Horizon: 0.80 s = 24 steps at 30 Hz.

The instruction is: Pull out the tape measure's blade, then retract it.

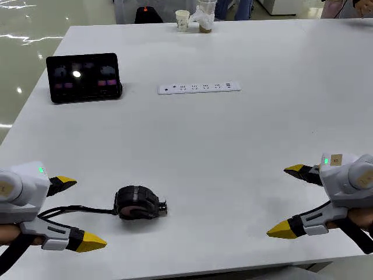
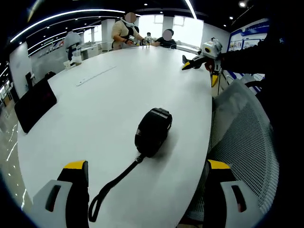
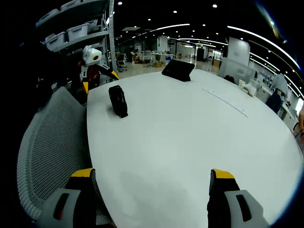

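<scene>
The left gripper is cut off behind its jaws by the picture's left edge, and the right gripper by the right edge. Both holding hands are largely out of frame.

The tape measure, near the front edge of the tabletop, has case markings too small to read. The blade's end is also too small to make out.

The tablet, near the left edge, has a blurred screen with illegible icons.

A clear cup at the far edge is clipped by the picture's top.

The socket types on the power strip are too small to tell.

The tabletop's front corners fall outside the frame.
</scene>
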Each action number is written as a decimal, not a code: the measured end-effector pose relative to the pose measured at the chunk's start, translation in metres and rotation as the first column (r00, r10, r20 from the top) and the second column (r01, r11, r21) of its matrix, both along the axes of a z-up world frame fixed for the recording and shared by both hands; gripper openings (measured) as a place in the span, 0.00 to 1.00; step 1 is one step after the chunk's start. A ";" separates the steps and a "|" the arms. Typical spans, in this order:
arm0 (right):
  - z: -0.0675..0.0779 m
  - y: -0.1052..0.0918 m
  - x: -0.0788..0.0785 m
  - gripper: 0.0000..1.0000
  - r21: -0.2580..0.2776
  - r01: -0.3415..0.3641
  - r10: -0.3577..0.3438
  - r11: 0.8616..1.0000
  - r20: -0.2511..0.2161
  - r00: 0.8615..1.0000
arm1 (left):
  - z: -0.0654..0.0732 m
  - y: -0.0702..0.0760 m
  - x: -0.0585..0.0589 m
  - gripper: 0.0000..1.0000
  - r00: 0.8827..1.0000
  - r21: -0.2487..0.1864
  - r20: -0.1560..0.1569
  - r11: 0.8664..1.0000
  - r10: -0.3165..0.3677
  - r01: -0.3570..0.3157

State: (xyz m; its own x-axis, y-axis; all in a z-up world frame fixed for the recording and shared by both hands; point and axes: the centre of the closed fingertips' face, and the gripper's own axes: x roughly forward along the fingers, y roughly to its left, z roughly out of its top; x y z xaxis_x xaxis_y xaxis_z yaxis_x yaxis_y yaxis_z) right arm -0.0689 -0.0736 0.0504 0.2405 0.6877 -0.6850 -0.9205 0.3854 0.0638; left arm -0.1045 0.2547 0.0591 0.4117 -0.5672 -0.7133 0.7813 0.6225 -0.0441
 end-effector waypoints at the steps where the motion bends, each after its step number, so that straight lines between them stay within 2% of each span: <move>1: 0.001 0.003 0.001 0.99 0.004 -0.004 0.004 1.000 0.000 1.000 | 0.000 -0.001 0.001 0.99 1.000 0.004 0.000 1.000 -0.007 0.007; 3: 0.002 0.007 0.002 0.99 -0.003 -0.031 0.031 1.000 0.030 0.999 | 0.000 -0.004 0.005 0.99 1.000 0.016 0.008 1.000 -0.018 0.018; 4: 0.002 0.009 0.002 0.99 -0.005 -0.037 0.038 0.999 0.029 0.999 | 0.001 -0.005 0.007 0.99 1.000 0.022 0.013 0.999 -0.023 0.023; 7: 0.003 0.014 0.003 0.99 -0.008 -0.056 0.056 0.998 0.028 0.998 | 0.001 -0.011 0.010 0.99 0.999 0.017 0.004 0.999 -0.046 0.046; 10: 0.004 0.019 0.004 0.99 -0.006 -0.077 0.078 0.997 0.036 0.996 | -0.001 -0.014 0.013 0.99 0.997 0.029 -0.005 0.997 -0.071 0.071; 12: 0.007 0.024 0.005 0.99 0.003 -0.118 0.117 0.993 0.073 0.990 | -0.002 -0.017 0.014 0.99 0.996 0.034 -0.010 0.995 -0.090 0.091; 14: 0.005 0.025 0.006 0.99 -0.014 -0.130 0.130 0.991 0.070 0.989 | -0.003 -0.020 0.015 0.99 0.994 0.045 -0.006 0.993 -0.109 0.109; 16: 0.004 0.028 0.006 0.99 -0.029 -0.158 0.160 0.987 0.092 0.983 | -0.002 -0.021 0.017 0.99 0.992 0.059 0.004 0.991 -0.123 0.123; 24: 0.002 0.046 0.014 0.99 -0.017 -0.176 0.177 0.984 0.074 0.981 | -0.006 -0.027 0.021 0.99 0.984 0.080 -0.009 0.981 -0.179 0.179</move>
